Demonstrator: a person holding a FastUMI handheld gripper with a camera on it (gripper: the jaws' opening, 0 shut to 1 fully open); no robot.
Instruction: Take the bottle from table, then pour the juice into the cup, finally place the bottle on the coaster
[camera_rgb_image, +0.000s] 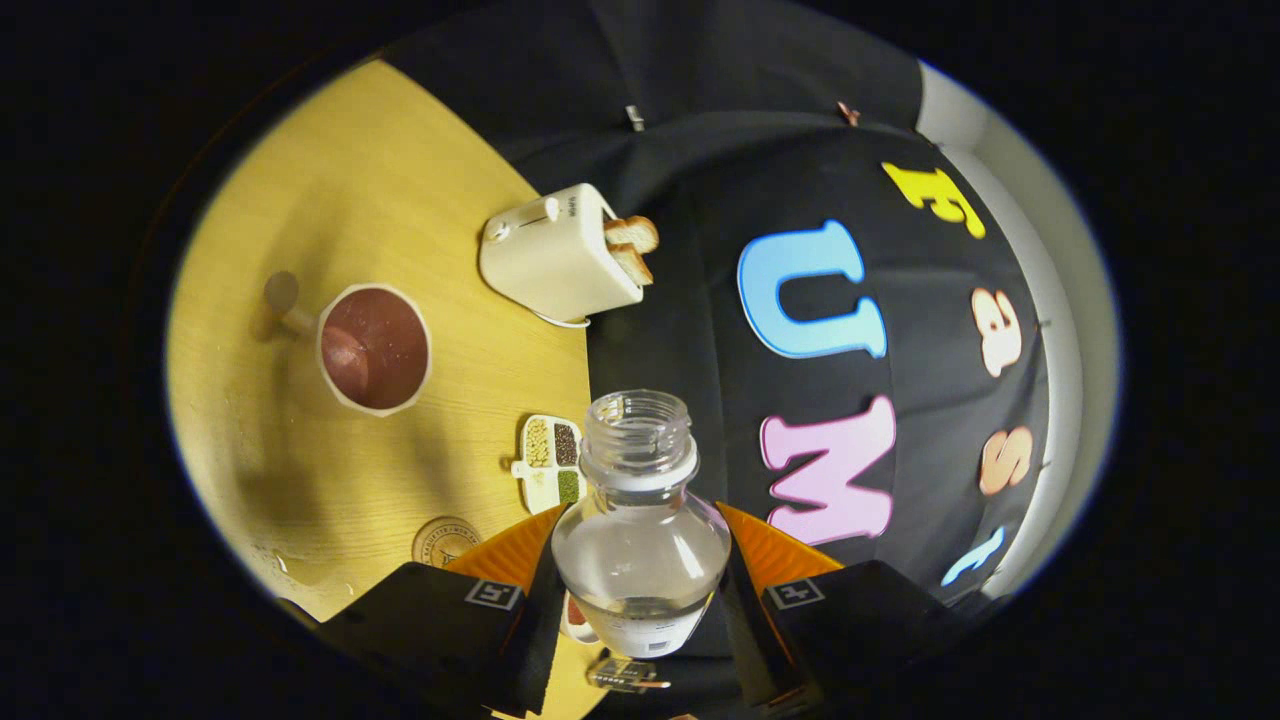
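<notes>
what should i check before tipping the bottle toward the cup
1. Grip: tongs shut on the bottle, a finger on each side: ok.
2. Cap: off, neck open: ok.
3. Liquid: some left in the bottle: ok.
4. Cup: mouth open, on the table, apart from the toaster: ok.
5. Mouth over the cup: no, the cup sits off to one side: not ok.
6. Coaster: bare, near the fingers: ok.

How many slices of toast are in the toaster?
2: both slices stick out of the toaster slots side by side, beyond the cup. Gripper holds the bottle.
</notes>
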